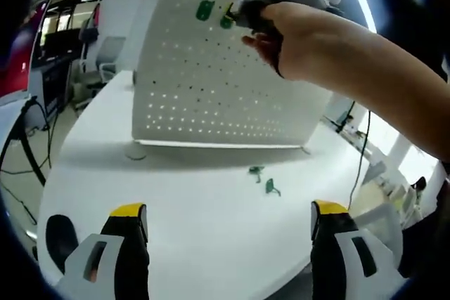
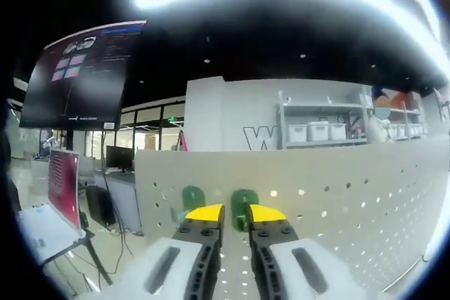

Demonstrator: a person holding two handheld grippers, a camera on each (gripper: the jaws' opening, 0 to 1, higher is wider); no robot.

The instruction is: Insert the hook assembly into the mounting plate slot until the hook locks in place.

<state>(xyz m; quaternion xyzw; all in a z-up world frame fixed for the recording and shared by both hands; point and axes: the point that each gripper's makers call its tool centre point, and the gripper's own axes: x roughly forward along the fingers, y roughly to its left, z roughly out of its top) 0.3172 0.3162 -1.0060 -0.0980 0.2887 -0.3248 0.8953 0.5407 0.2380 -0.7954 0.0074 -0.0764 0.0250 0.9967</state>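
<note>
White table [image 1: 176, 201], rounded edge. On it: upright white pegboard panel [image 1: 211, 82] on small feet, standing toward the far side; two small green hooks [image 1: 264, 179] lying loose just before it, close together.

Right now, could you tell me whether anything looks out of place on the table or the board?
Two small green hooks lie loose on the white table in front of the pegboard, not mounted. Two other green hooks already sit near the board's top. Nothing looks damaged or spilled.
</note>
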